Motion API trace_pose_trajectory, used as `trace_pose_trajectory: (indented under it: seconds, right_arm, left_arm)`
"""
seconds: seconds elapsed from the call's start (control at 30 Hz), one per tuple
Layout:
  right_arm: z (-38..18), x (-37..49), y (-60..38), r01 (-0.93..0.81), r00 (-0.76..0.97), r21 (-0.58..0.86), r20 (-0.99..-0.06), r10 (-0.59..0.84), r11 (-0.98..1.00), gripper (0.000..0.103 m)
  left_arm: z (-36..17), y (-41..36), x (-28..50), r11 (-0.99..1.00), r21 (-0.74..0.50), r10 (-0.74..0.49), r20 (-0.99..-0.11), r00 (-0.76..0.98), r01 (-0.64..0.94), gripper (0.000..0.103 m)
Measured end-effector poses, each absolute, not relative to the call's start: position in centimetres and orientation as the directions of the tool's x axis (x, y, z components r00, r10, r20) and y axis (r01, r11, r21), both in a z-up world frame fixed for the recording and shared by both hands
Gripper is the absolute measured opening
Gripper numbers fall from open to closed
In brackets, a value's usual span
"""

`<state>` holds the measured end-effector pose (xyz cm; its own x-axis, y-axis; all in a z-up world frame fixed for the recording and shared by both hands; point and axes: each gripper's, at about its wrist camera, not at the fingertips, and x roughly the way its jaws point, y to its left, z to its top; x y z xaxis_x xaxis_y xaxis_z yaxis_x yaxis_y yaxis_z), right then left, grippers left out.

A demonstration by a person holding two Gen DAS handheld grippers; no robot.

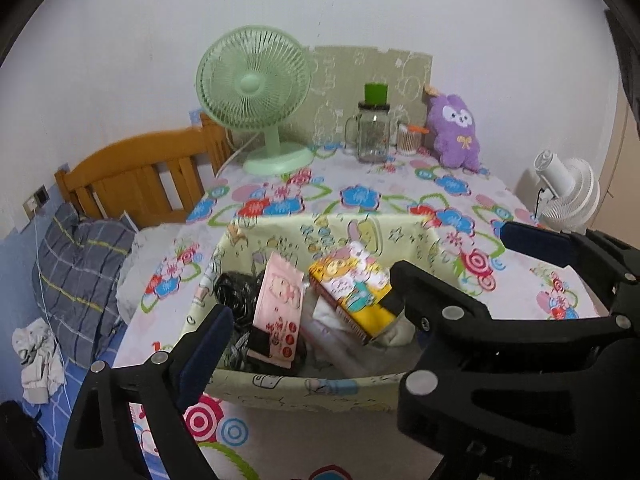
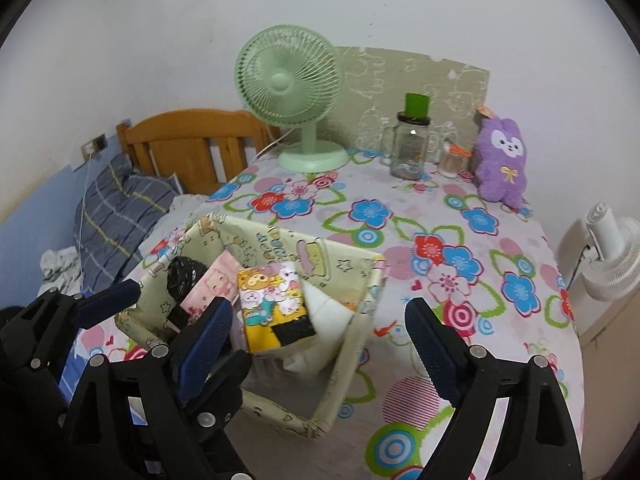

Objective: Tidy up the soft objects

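Floral cloth covers the bench (image 2: 460,208) on which your work stands. On its near part sits the fabric basket (image 2: 360,320), pale yellow with cartoon prints, open at the top. Inside it you see a yellow cartoon packet (image 2: 272,300) leaning near the middle, a pink packet (image 1: 280,308) to its left, a black crinkled item (image 2: 182,276) at the left wall, and white soft material (image 2: 324,300) to the right of the yellow packet.

Your left tool (image 1: 308,320) hangs over the near rim of the basket with its jaws spread wide; nothing is between them, and the pads press on nothing. Your right tool (image 2: 316,340) stands just beside it, on the basket's right side, jaws likewise wide apart and holding nothing. In the left wrist view the right tool's blue-padded finger (image 1: 536,240) shows at the right edge.

At the far edge of the bench, against the wall, you find a purple plush toy (image 2: 502,164) sitting upright, well apart from the basket. Left of it stand a small jar (image 2: 452,160), a glass mug jar with a green cap (image 2: 412,148) and a green desk fan (image 2: 292,100). Beyond the bench's left side lie a wooden headboard (image 2: 192,144) and a plaid pillow (image 2: 120,208). A white fan (image 2: 612,256) stands off the right side.
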<state>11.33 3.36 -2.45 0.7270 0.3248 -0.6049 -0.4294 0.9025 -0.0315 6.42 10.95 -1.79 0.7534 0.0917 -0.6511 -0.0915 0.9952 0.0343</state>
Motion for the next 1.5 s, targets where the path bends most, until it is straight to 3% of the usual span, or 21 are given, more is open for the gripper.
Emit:
trace_pose_trajectory:
  seconds: [0.57, 1.5]
  right_arm:
    - [0.0, 8.5, -4.0, -0.286, 0.822, -0.014, -0.518, 0.238, 0.958, 0.094]
    - [2.2, 3.7, -14.1, -0.091, 0.913, 0.041, -0.397, 0.1, 0.995, 0.095]
  left_arm:
    - [1.0, 5.5, 4.6, 0.998, 0.058, 0.05, -0.583, 0.811, -0.019, 0.103]
    - [3.7, 1.1, 2.5, 0.999, 0.043, 0.026, -0.517, 0.856, -0.004, 0.103]
